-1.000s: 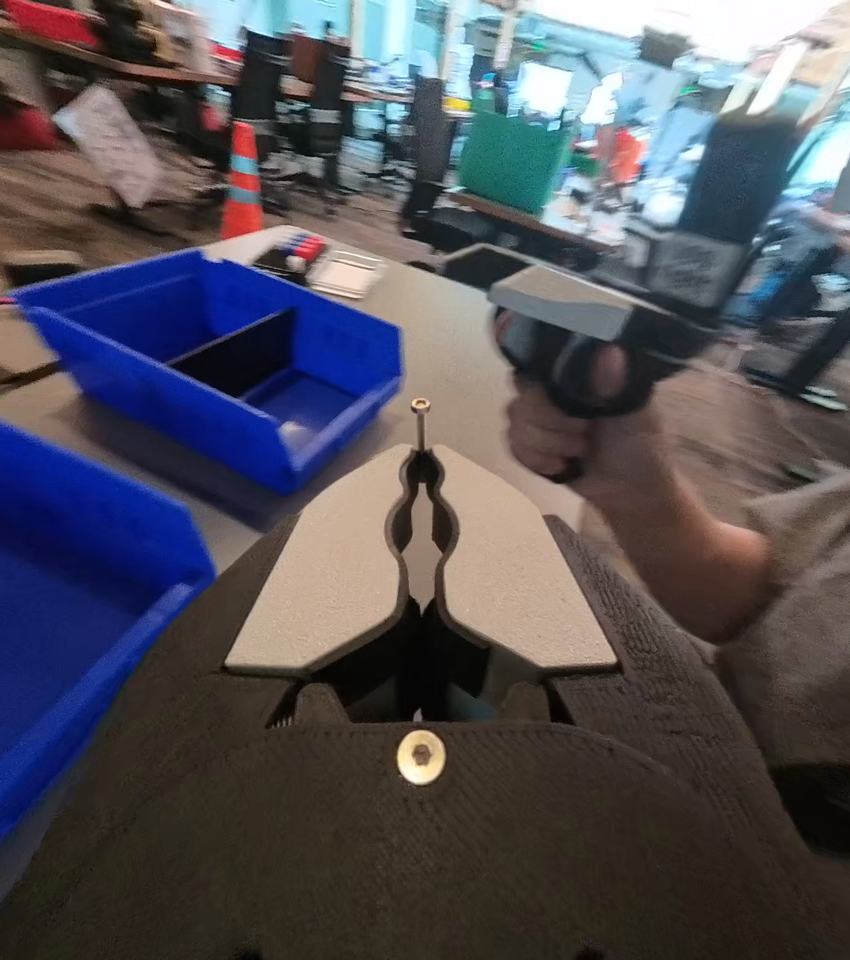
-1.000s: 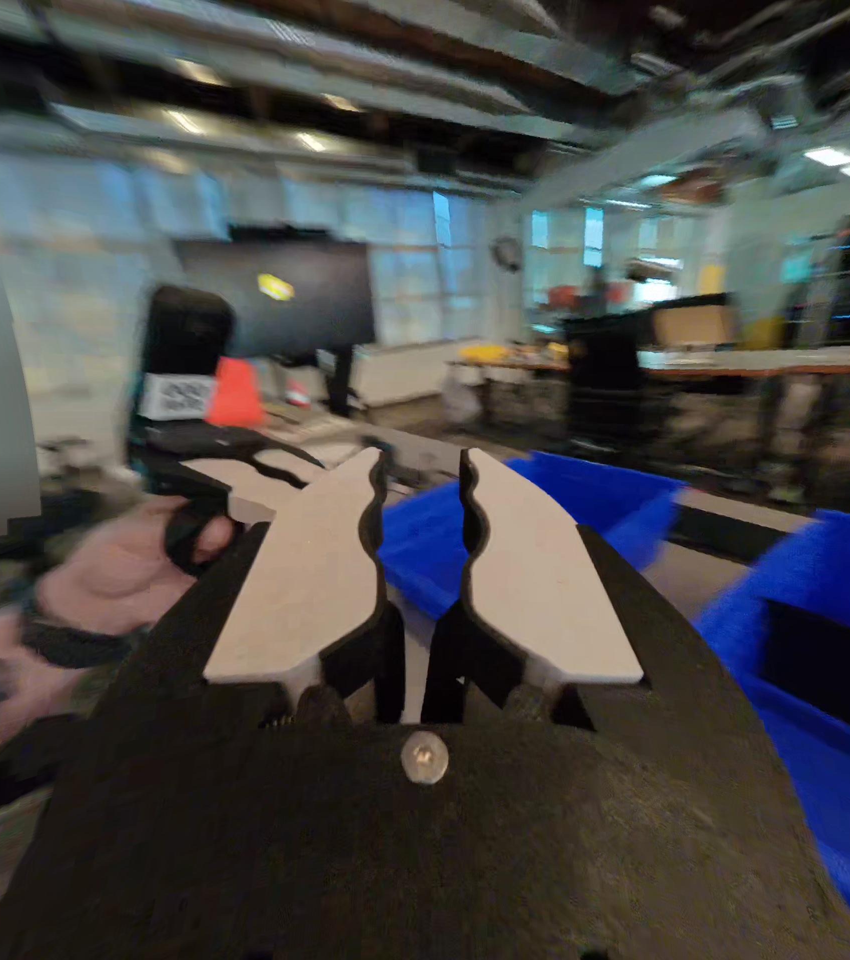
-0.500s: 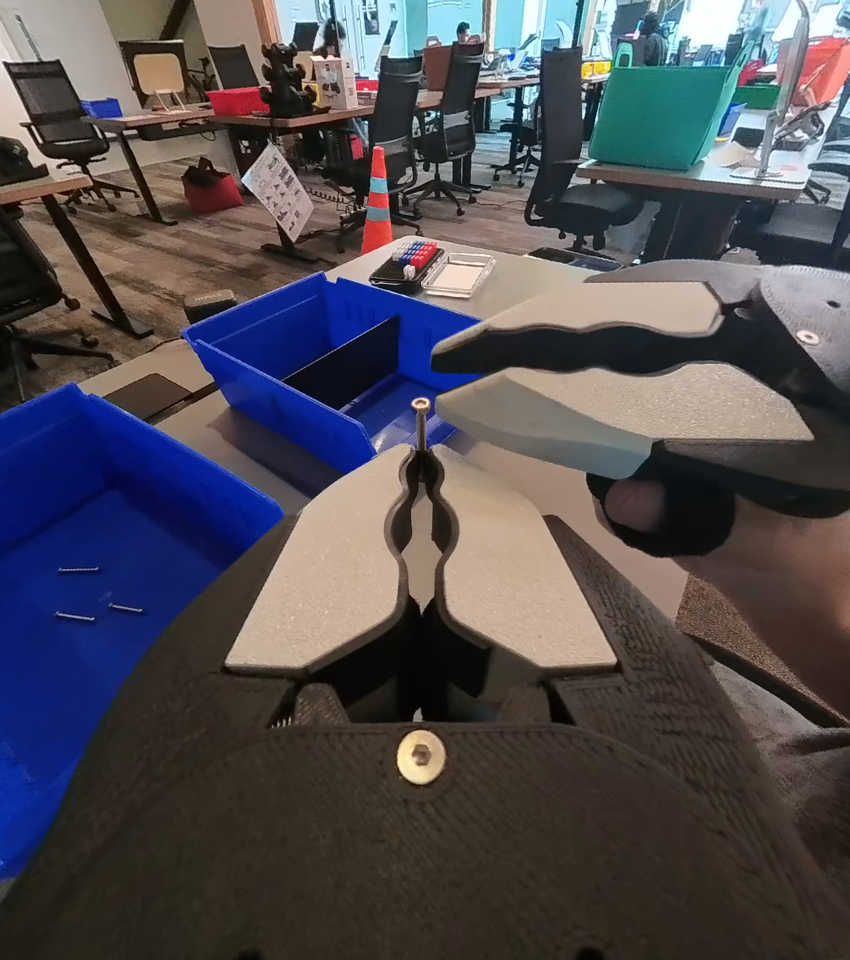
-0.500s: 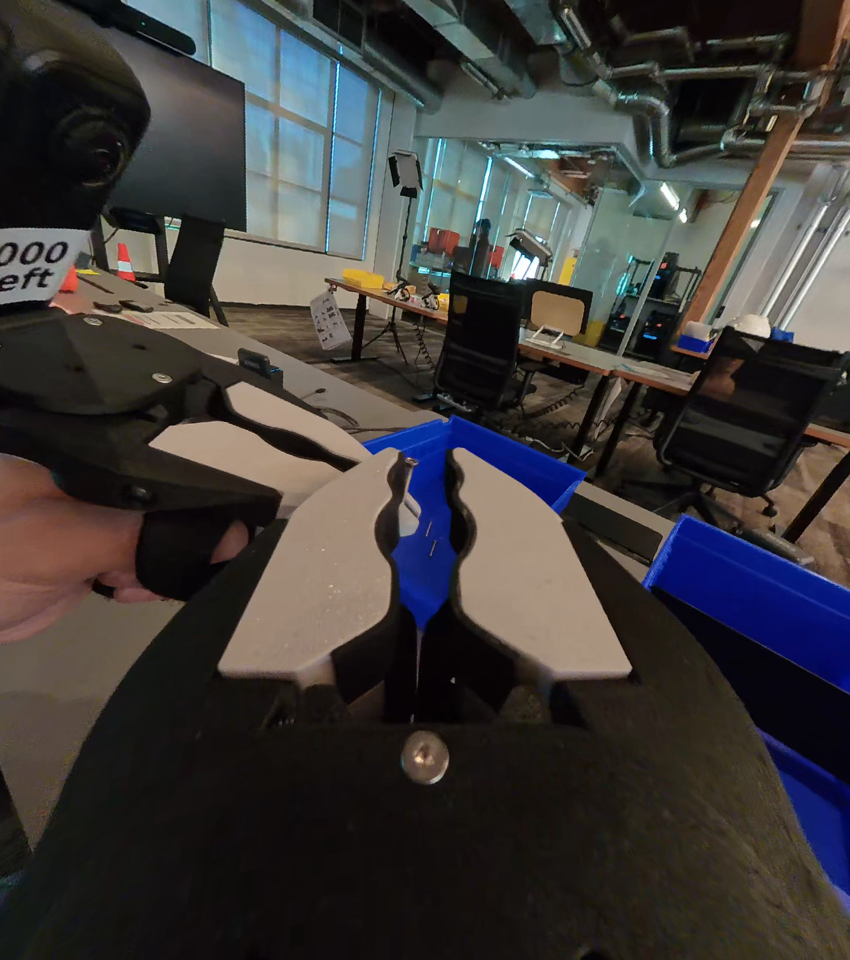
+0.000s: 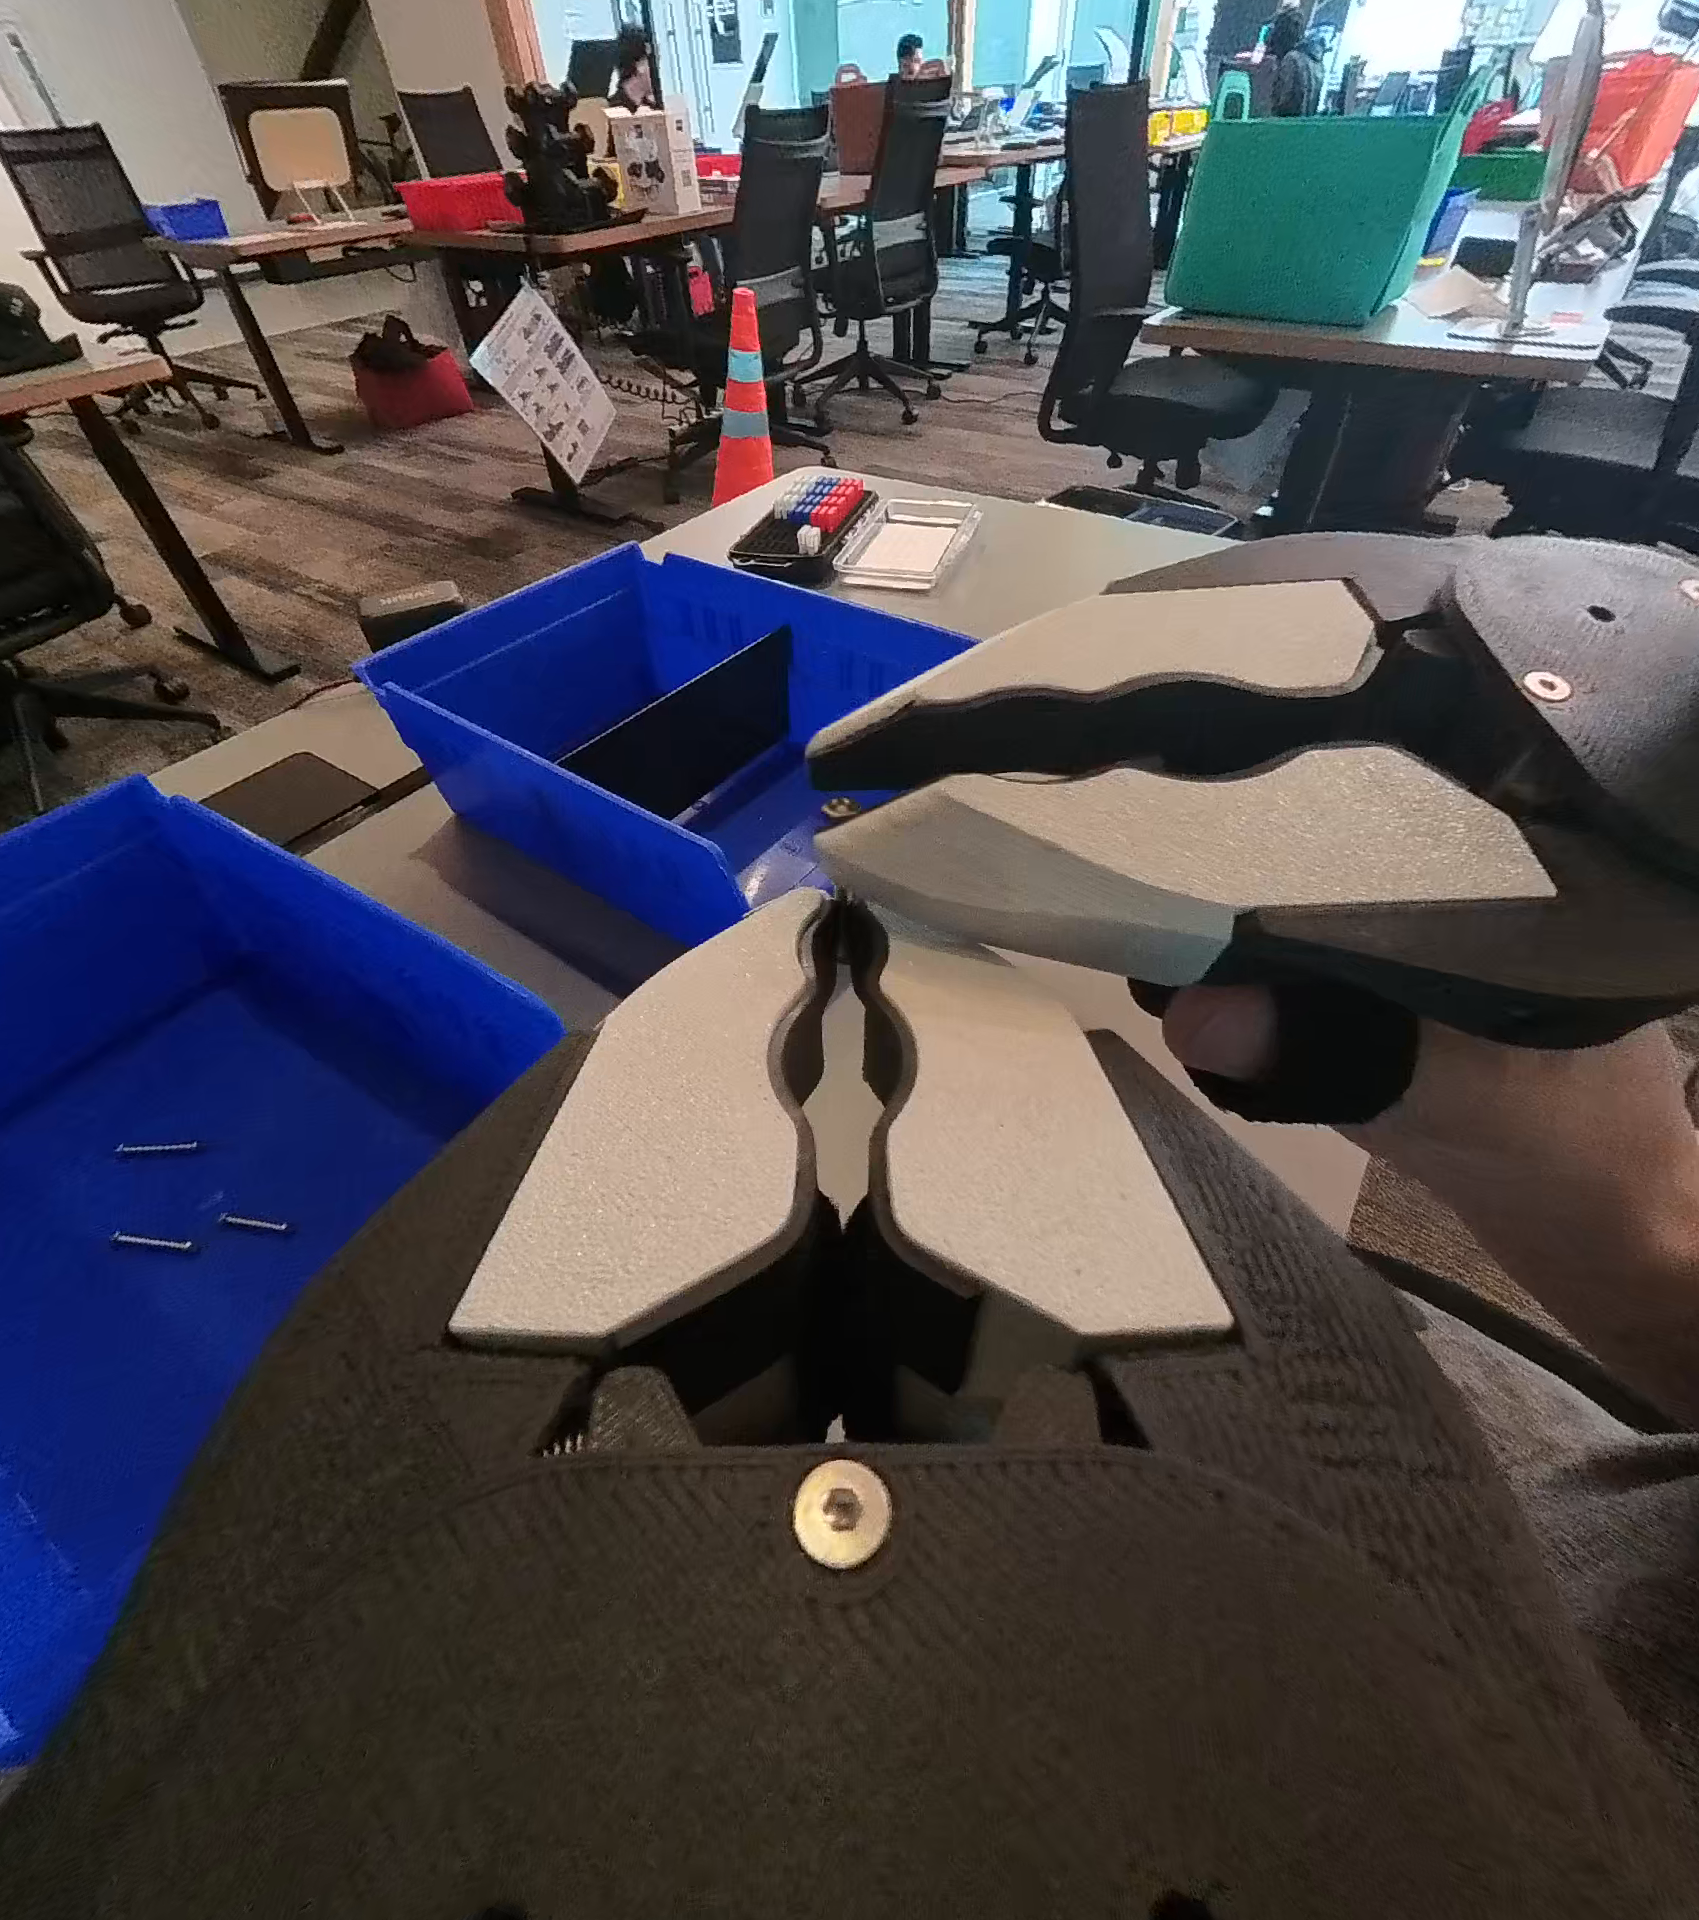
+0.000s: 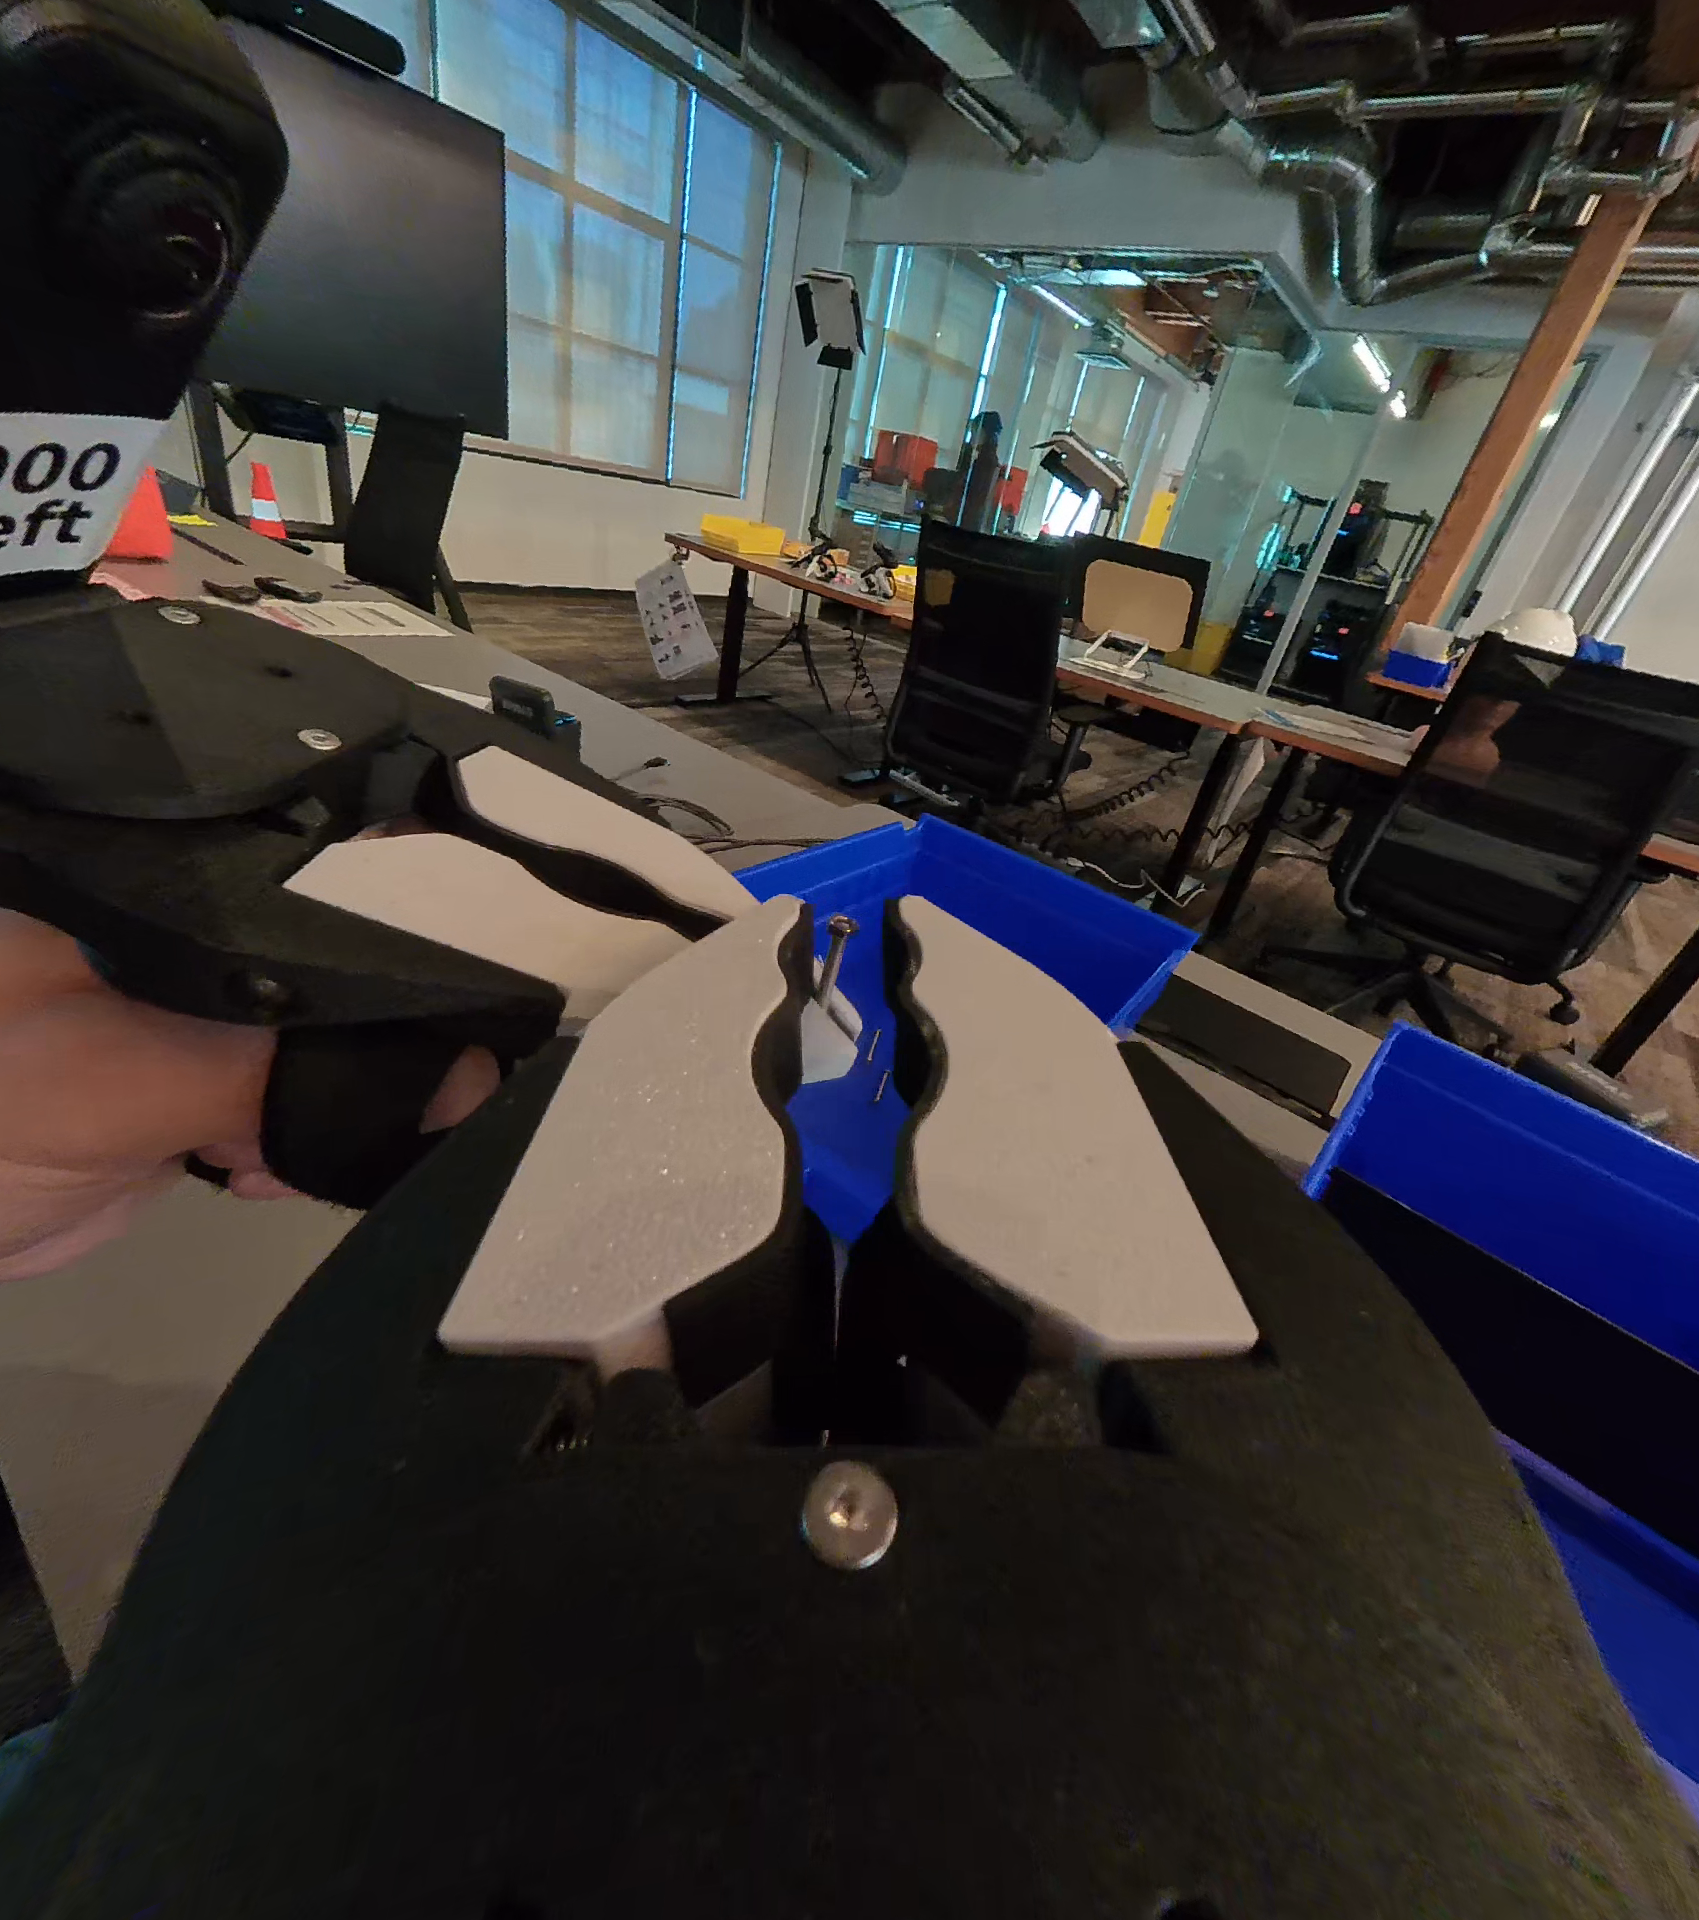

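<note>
My left gripper is shut on a small metal screw and holds it upright above the grey table. My right gripper comes in from the right, held by a hand. Its fingers are slightly apart, one on each side of the screw's head. In the right wrist view the screw stands in the gap of my right gripper, touching neither finger that I can see. The left gripper reaches in from the left there.
A blue bin at the left holds three loose screws. A second blue bin with a black divider stands behind the grippers. A black tray and a clear case lie farther back. Office chairs, desks and an orange cone lie beyond. The grippers are tip to tip, or close to it.
My right gripper has swung in from the right and its fingers now sit on either side of the screw's head. My left gripper has kept hold of the screw.
</note>
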Demonstrator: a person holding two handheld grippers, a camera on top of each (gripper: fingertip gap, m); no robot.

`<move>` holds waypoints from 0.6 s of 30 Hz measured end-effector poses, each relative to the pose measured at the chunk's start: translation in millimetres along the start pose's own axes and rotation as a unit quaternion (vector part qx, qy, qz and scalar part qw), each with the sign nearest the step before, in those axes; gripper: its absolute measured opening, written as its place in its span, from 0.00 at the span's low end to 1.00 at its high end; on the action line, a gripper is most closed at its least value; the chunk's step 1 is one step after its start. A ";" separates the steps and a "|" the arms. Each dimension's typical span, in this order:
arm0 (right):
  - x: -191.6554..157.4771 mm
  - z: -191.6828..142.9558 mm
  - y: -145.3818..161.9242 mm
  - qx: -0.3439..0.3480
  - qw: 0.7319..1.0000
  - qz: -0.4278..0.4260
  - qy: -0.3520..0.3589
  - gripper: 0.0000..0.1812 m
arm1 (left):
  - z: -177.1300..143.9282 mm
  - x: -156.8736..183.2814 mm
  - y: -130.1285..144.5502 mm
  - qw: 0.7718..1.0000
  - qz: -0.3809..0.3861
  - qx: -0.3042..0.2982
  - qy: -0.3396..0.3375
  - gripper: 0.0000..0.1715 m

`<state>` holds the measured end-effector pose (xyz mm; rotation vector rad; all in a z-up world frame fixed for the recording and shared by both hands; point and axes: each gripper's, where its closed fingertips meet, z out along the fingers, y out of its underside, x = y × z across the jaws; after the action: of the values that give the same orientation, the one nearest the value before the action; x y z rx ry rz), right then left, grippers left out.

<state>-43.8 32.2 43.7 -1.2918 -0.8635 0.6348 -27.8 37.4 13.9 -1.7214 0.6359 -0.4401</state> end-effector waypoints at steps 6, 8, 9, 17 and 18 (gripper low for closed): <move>-1.9 -1.2 -0.3 -0.003 1.000 0.003 -0.010 0.04 | 0.1 2.3 -0.9 1.000 0.009 -0.001 -0.002 0.01; -1.3 -1.5 -0.7 -0.004 1.000 -0.001 -0.006 0.03 | -0.2 2.8 -1.3 1.000 0.010 0.000 -0.003 0.01; -1.4 -1.9 -1.1 -0.003 1.000 0.000 -0.006 0.03 | -0.4 3.2 -1.6 1.000 0.011 0.000 -0.003 0.01; -9.4 -13.5 -10.0 0.020 0.994 0.004 -0.105 0.02 | -7.5 22.2 -7.3 0.994 0.000 0.014 0.107 0.01; -12.6 -15.1 -11.3 0.020 0.989 0.021 -0.144 0.02 | -9.6 25.5 -7.8 0.991 -0.010 0.015 0.134 0.01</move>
<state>-38.8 11.5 51.6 -1.2008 -1.0542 0.8832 -12.3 15.4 22.7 -1.6550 0.8000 -0.6994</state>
